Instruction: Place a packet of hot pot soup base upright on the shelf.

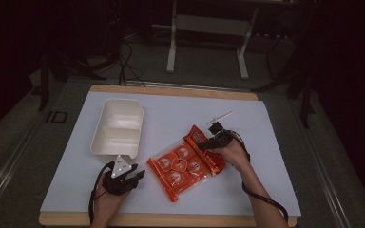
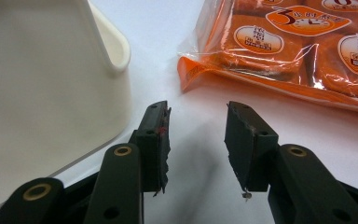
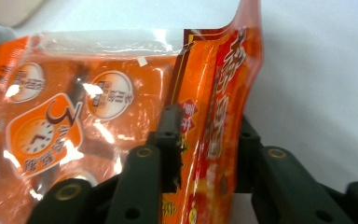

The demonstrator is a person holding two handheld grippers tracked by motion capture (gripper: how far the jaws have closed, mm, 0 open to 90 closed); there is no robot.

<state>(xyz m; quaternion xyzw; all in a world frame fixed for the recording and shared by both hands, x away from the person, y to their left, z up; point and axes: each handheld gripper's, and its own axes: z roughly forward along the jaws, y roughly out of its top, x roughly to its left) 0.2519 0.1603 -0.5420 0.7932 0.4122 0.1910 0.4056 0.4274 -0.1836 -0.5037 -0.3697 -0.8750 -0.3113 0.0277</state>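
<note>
The crinkly orange plastic snack packet (image 1: 183,167), lying near mid-table, is pinched at its right edge by the right gripper (image 3: 205,140). The left gripper (image 2: 196,140) is held agape, empty, beside the white plastic two-compartment tray (image 1: 116,127).

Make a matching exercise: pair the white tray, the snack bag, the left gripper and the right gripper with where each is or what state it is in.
1. white tray
2. snack bag
3. left gripper
4. right gripper

A. jaws apart, nothing between them
B. orange, at mid-table
C. jaws around the bag's red edge
D. empty, on the table's left

Pairs: 1-D, 2-B, 3-A, 4-C
</note>
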